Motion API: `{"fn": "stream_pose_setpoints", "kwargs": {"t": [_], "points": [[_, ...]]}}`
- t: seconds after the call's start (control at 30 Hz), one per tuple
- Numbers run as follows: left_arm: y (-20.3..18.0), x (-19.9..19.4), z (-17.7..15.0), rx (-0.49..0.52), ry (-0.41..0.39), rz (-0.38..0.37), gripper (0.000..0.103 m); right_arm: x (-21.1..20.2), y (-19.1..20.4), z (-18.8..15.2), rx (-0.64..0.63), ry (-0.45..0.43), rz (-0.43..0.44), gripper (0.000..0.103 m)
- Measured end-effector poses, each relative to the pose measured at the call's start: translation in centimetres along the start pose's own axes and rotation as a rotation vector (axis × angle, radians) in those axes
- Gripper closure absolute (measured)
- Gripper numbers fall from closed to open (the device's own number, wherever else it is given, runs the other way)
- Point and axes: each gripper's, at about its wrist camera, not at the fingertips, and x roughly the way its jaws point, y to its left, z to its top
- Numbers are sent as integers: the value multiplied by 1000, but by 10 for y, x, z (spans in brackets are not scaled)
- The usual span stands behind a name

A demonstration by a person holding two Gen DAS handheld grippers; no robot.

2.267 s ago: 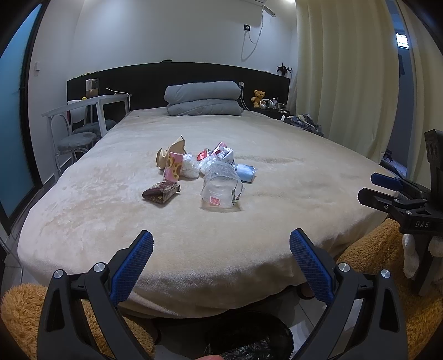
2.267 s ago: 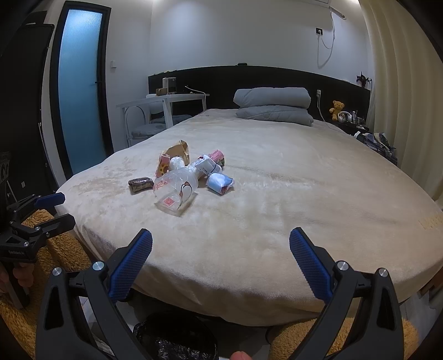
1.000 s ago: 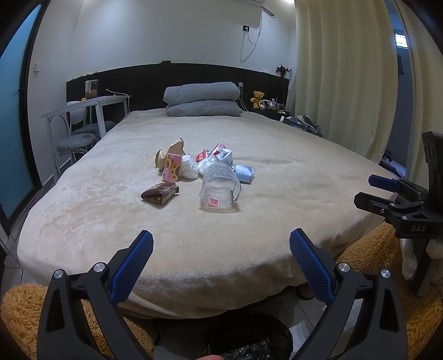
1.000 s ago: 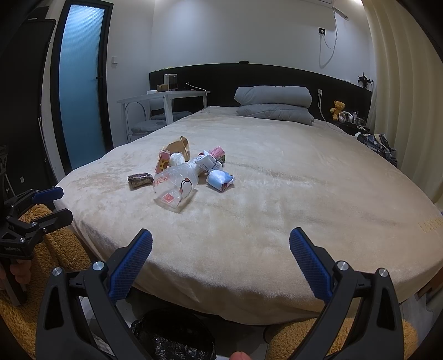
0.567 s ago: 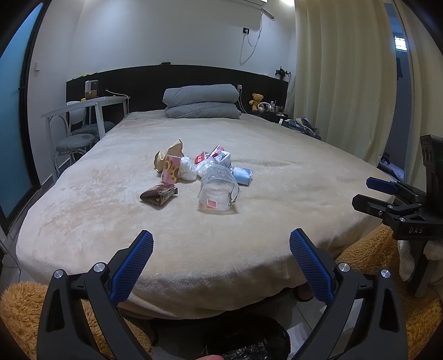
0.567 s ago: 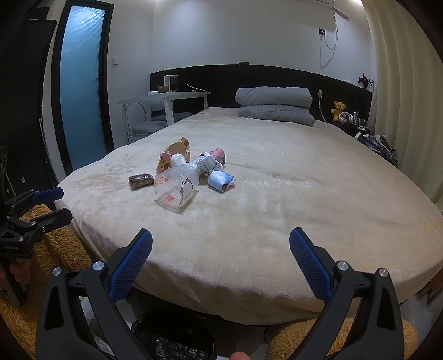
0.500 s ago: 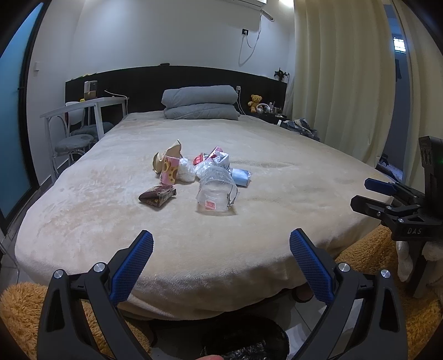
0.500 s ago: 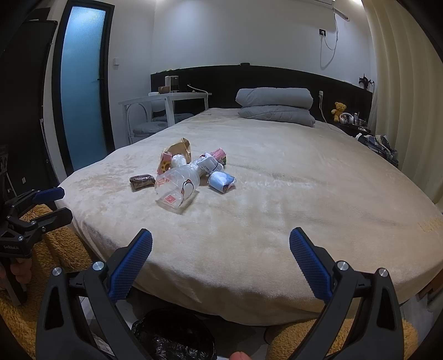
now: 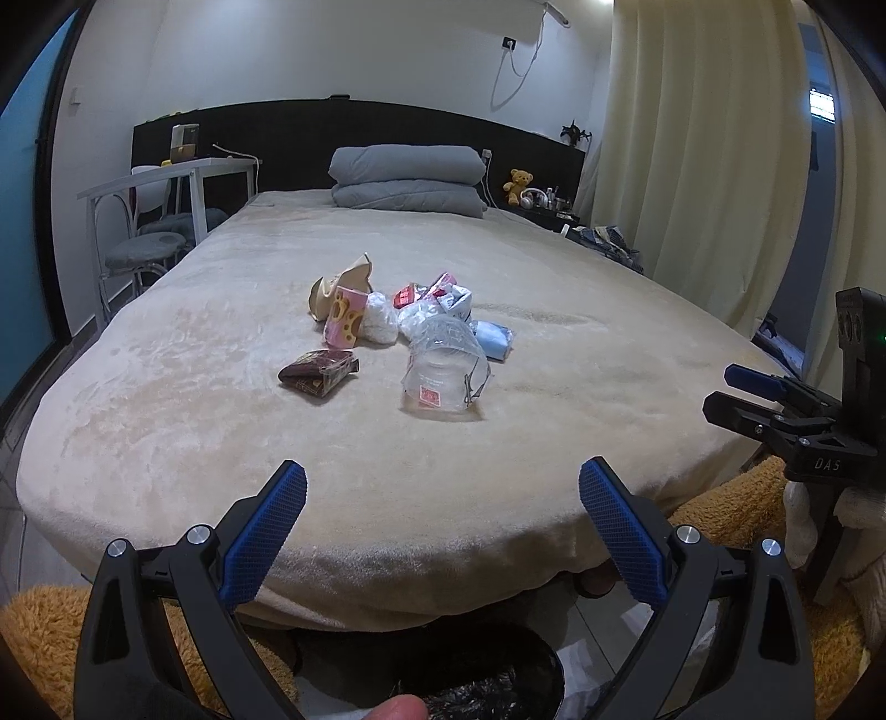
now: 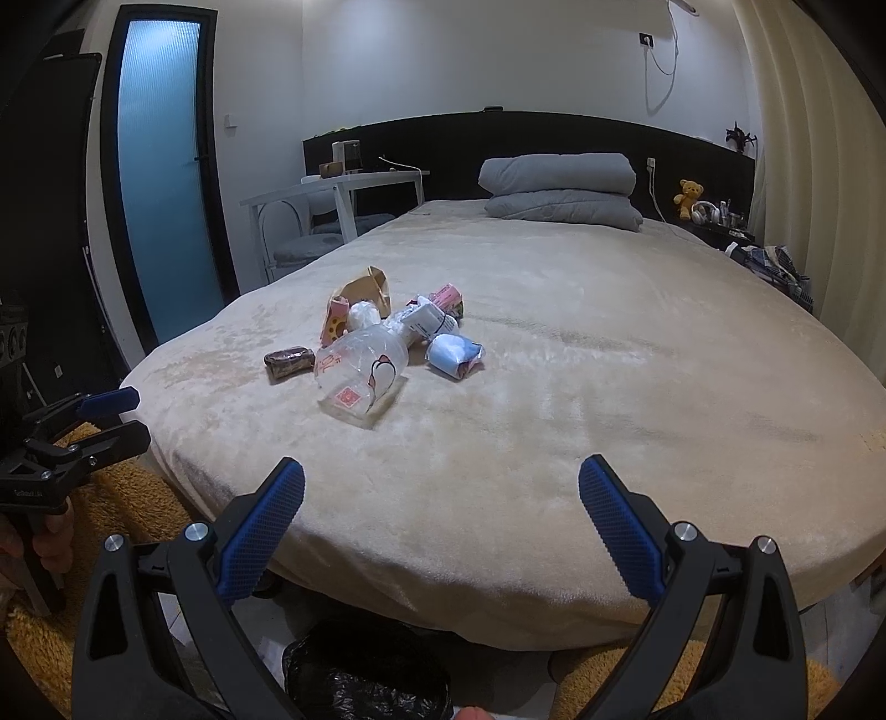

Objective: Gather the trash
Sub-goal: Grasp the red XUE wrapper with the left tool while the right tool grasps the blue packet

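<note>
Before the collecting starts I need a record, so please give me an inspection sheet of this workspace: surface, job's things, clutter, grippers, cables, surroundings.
Surface: beige plush bed cover, smooth, trash lying left of its middle.
Job's things: clear plastic bottle on its side, nearest; brown wrapper apart, to its left; pink carton, torn brown paper box, white crumpled bags, blue-white packet in one heap; black-lined trash bin on the floor at the bed's foot.
Clutter: nothing seen.
Grippers: left gripper open, empty; right gripper open, empty; both short of the bed.
Cables: white cable hanging from a wall socket.
Surroundings: grey folded duvet, teddy bear, white desk, curtain.
</note>
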Motion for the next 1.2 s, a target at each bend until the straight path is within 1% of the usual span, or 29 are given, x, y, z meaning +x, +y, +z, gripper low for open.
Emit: {"fn": "stream_pose_setpoints", "kwargs": {"t": [0.1,0.23,0.33,0.4,0.47,0.53,0.63,0.77,0.87,1.0,1.07,1.1,1.13,1.17,1.2], "points": [[8,8,10,-4,37,-2,6,12,-2,14,-23,21,42,5],[15,21,28,60,67,2,6,41,-3,32,-66,72,109,5],[24,41,43,103,109,-2,6,70,-6,46,-86,124,154,5],[33,58,50,117,147,4,6,91,-10,56,-105,153,162,5],[46,77,57,103,202,17,6,114,-18,65,-111,187,154,5],[56,93,63,103,245,11,6,137,-29,72,-107,214,145,5],[74,116,72,100,285,19,6,171,-44,82,-98,251,142,5],[100,150,79,20,360,0,6,207,-55,88,-89,297,179,5],[112,167,83,4,382,-1,8,226,-52,91,-128,317,185,5],[120,185,89,5,402,-14,8,249,-47,92,-167,335,198,14],[122,192,90,14,409,-14,8,257,-45,91,-189,349,216,15],[123,196,90,15,416,-20,12,261,-43,90,-204,352,218,16],[124,199,90,15,430,-35,18,265,-42,89,-215,357,219,24],[123,203,88,24,446,-31,28,268,-41,87,-223,366,215,29],[123,206,87,36,454,-18,32,271,-41,86,-228,372,210,39]]}}
